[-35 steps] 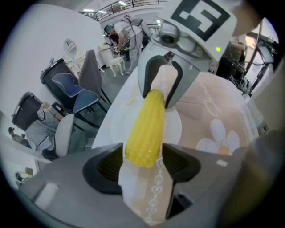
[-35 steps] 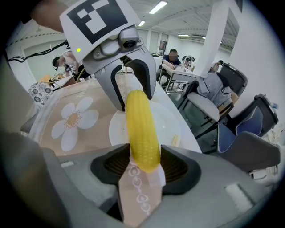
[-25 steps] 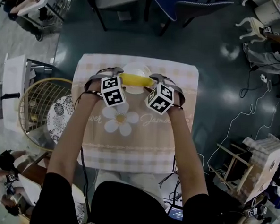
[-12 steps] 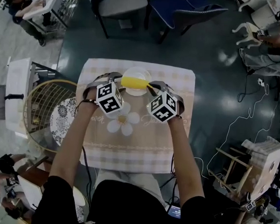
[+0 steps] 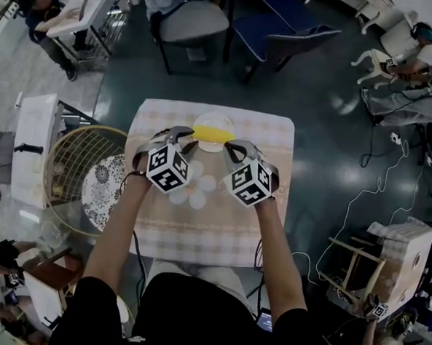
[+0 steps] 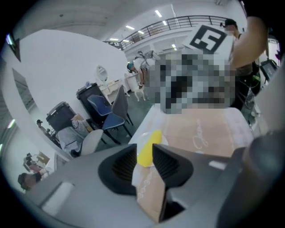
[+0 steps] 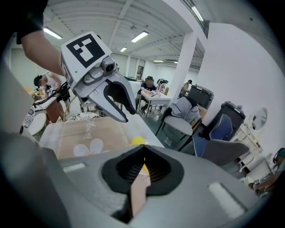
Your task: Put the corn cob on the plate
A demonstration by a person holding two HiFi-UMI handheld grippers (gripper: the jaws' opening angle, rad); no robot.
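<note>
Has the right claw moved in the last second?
Yes: right claw has drawn back from the plate toward the person, away from the corn cob.

Yellow corn cob (image 5: 213, 136), smooth and elongated, lying on its side across the plate (image 5: 213, 117), long axis running left to right in the head view, ends reaching about to the rim. Small, round, pale plate, set flat near the far edge of the tabletop (image 5: 213, 223), roughly midway along that edge.
</note>
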